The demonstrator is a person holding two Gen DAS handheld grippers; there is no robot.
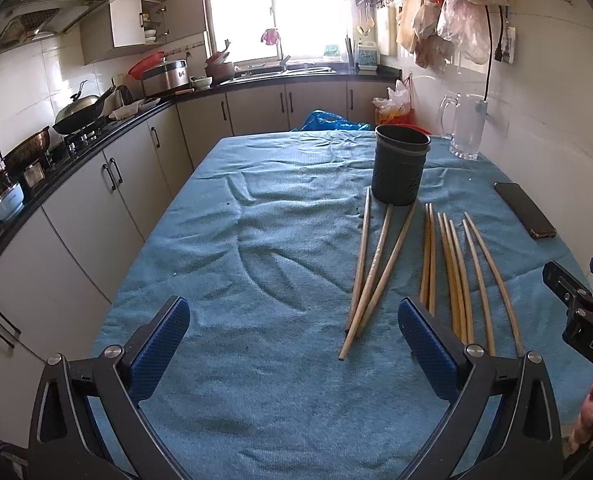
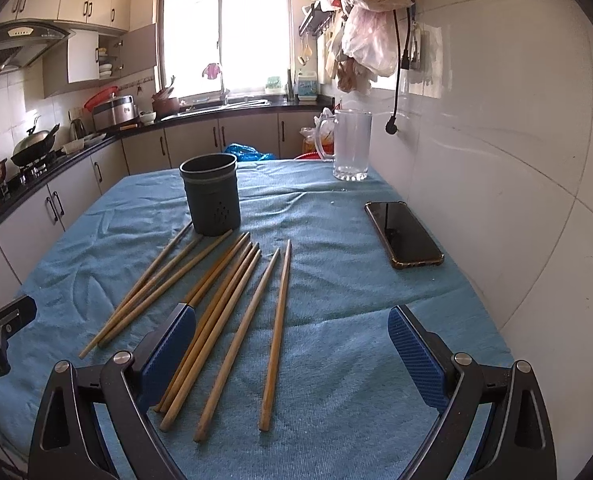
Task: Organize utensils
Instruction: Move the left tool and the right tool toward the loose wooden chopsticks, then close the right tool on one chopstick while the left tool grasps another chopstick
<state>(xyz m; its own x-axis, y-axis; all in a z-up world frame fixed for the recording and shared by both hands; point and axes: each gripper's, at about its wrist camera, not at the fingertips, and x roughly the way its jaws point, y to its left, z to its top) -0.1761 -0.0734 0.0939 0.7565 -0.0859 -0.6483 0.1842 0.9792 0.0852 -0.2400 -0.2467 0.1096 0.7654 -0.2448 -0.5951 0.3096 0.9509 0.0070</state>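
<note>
1. The left gripper [image 1: 294, 344] hovers over the wrinkled blue towel-covered table [image 1: 256, 240], its blue-padded fingers spread wide and holding nothing.
2. The right gripper [image 2: 292, 354] is likewise spread wide and empty, above the near ends of the long wooden chopsticks [image 2: 232, 312].
3. The chopsticks lie loose on the cloth, fanning out from the upright dark grey perforated utensil holder [image 2: 212, 196].
4. A black smartphone [image 2: 402, 234] lies flat to the right; a clear glass mug [image 2: 350, 146] stands behind it.

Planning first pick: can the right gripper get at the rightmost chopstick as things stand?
Probably yes. The right gripper has its jaws open, and the rightmost chopstick lies alone on the cloth between them, apart from its neighbours. Nothing covers it.
</note>
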